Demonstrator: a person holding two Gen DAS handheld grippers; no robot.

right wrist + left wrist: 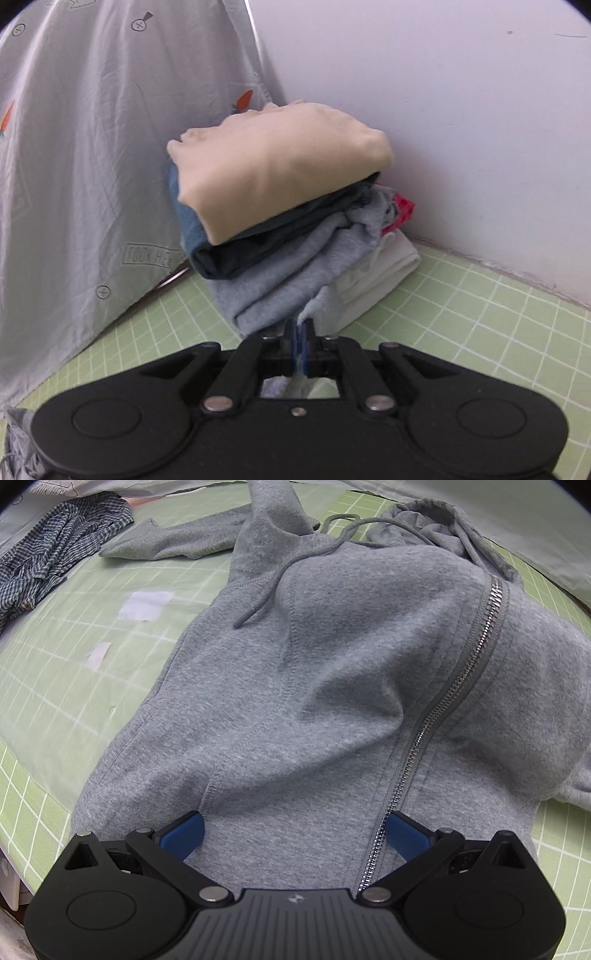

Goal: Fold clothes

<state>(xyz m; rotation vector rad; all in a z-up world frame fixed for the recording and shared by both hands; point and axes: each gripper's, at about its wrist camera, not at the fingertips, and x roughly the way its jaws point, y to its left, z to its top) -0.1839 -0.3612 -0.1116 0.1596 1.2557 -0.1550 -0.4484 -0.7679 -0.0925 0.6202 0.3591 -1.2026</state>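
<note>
On green grid mat (44, 686): grey zip hoodie (314, 686) lies spread, zipper (443, 716) running diagonally, drawcord (273, 587) loose across chest. Left gripper (293, 834) low over hem, blue fingers (184, 834) spread wide, gripping nothing. Checked shirt (55, 550) crumpled at far left. Right gripper (298, 341) pressed together, pinching grey fabric edge (314, 306) before folded clothes stack (288, 206) in corner, beige garment (280, 173) on top.

Green grid mat (55, 686), grey printed sheet (85, 147).
White paper scraps (146, 605) lie on the mat; a pale wall (461, 110) stands behind.
</note>
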